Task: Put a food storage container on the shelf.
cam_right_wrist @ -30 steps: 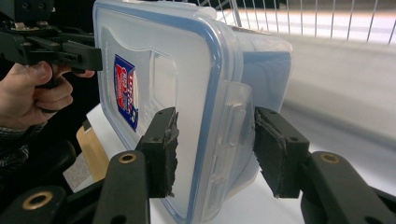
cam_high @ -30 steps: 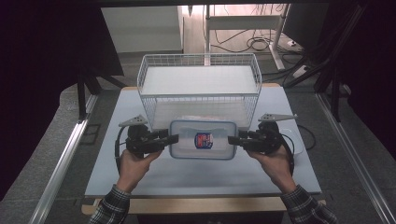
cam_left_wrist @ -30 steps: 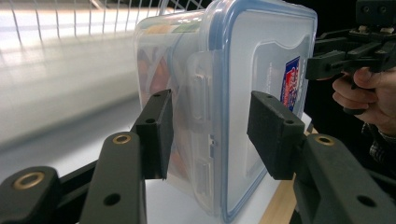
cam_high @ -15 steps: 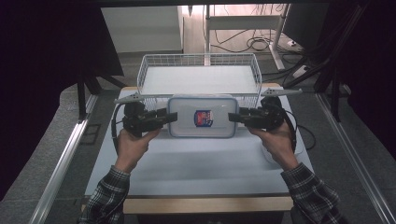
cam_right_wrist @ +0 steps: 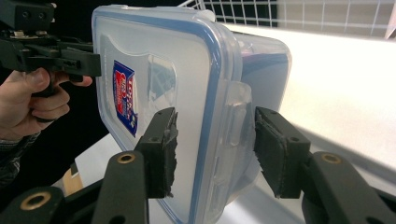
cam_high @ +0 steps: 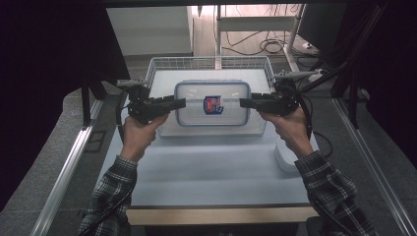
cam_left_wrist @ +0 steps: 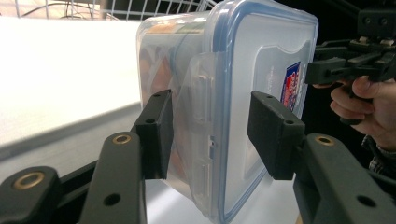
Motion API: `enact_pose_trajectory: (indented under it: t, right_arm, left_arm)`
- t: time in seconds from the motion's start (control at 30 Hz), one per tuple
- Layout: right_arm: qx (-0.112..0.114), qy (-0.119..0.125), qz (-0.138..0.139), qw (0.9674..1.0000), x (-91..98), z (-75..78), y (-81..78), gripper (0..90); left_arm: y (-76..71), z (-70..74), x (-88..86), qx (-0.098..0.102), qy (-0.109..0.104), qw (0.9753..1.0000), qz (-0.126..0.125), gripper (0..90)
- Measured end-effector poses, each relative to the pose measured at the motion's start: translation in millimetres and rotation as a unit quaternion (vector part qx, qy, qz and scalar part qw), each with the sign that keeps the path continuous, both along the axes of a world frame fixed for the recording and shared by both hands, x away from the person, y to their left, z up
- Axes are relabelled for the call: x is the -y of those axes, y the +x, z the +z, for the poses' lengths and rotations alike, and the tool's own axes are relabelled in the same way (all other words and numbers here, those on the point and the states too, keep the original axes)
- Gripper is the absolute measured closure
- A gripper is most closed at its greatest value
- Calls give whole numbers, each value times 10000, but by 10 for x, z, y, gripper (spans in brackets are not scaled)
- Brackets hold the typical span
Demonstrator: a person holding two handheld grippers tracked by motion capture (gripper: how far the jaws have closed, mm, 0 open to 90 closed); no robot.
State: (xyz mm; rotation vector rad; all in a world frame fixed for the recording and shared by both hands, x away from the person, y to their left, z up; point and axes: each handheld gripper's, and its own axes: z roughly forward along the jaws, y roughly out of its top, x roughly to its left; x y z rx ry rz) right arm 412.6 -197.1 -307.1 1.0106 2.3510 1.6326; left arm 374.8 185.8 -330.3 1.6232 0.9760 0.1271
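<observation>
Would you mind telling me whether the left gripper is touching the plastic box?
Touching. The left gripper view shows the left gripper with its pads on either side of the box end, over the latch, carrying it off the table.

container held between both claws, above the basket on the table.

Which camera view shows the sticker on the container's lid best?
The right gripper view: the sticker is large and unobstructed. The high view shows it small; the left gripper view shows it edge-on.
</observation>
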Motion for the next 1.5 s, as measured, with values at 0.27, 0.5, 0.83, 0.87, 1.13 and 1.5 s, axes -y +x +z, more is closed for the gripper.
enact_pose_trajectory:
  t: [0.27,0.5,0.83,0.87,1.13,1.5]
  right_arm:
    - [51,14,-50,10000,-44,146,167,505]
    - [120,29,-82,9999,-67,253,350,498]
    - [19,31,-173,9998,-73,280,553,493]
    - [8,32,-192,9998,-75,267,578,492]
    - [-64,47,-305,9995,-97,163,718,481]
    - [3,-112,-457,9989,-152,141,754,439]
  left_arm:
    - [202,137,-49,26,-88,10000,19,513]
    - [339,227,-51,1,-130,9999,90,513]
    - [572,251,-34,-108,-116,9997,180,510]
    - [592,234,-34,-116,-120,9997,203,509]
    - [692,109,-35,-123,-173,9994,267,501]
    - [704,59,100,75,494,9974,521,485]
